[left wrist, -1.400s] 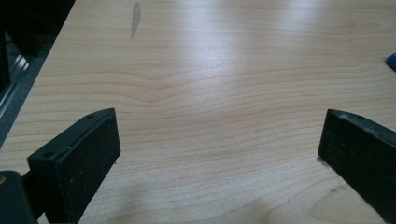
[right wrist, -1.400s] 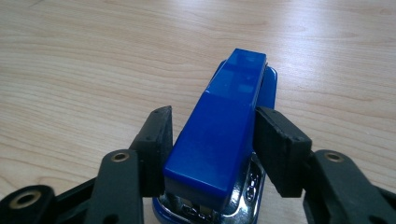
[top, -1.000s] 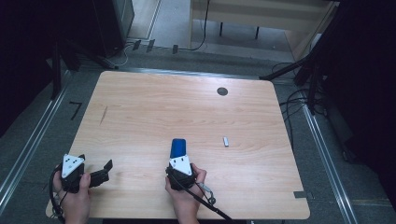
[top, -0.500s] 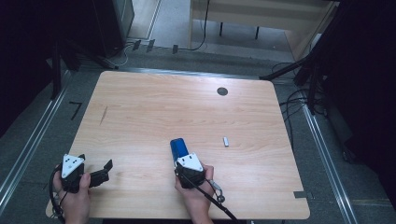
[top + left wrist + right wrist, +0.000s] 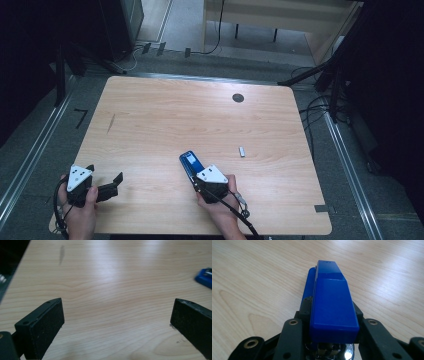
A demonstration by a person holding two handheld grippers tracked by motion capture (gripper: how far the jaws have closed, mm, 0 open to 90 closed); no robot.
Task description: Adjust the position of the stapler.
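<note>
The blue stapler point(image 5: 329, 300) sits clamped between the jaws of the right gripper point(image 5: 196, 176), which press on its two sides near its rear end; those jaws have just been closing in on it. In the high view the stapler point(image 5: 190, 164) lies low over the wooden table point(image 5: 165, 120), near its front edge and a little right of the middle, its nose pointing up and to the left. A small silver piece point(image 5: 242, 151) lies on the table to its right, apart from it. The left gripper point(image 5: 117, 322), near the table's front left corner, has its jaws spread wide with only bare wood between them.
</note>
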